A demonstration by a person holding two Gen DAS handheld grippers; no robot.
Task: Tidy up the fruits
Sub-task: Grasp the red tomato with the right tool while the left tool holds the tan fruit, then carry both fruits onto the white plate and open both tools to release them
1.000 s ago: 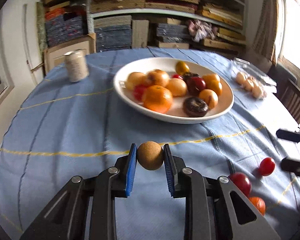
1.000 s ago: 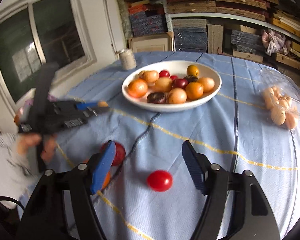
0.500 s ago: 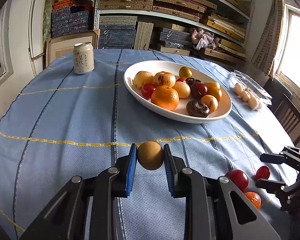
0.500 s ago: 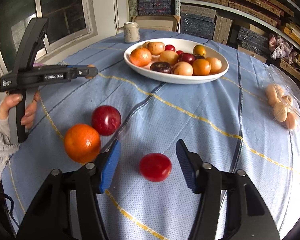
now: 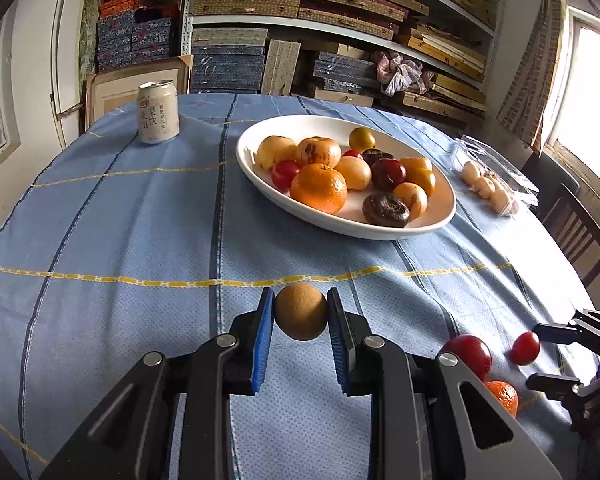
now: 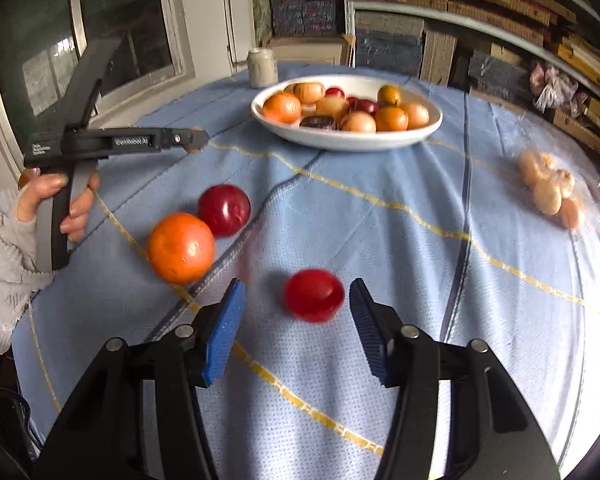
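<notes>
My left gripper (image 5: 300, 316) is shut on a small brown round fruit (image 5: 300, 311) and holds it above the blue tablecloth, short of the white oval plate (image 5: 445, 216) filled with several fruits. My right gripper (image 6: 298, 314) is open, its blue pads on either side of a small red tomato (image 6: 313, 295) lying on the cloth. An orange (image 6: 180, 248) and a dark red plum (image 6: 224, 210) lie to the tomato's left. In the right wrist view the left gripper (image 6: 198, 139) shows from the side, held by a hand. The plate also shows there (image 6: 339, 142).
A white drink can (image 5: 158, 112) stands at the table's far left. A clear plastic bag of pale round fruits (image 5: 489, 188) lies to the right of the plate. Wooden chairs (image 5: 575, 232) stand at the table's right edge. Shelves of stacked boxes fill the back wall.
My right gripper has moved forward and down so the red tomato now sits between its open pads. My left gripper has drifted left and closer to the plate, still holding the brown fruit.
</notes>
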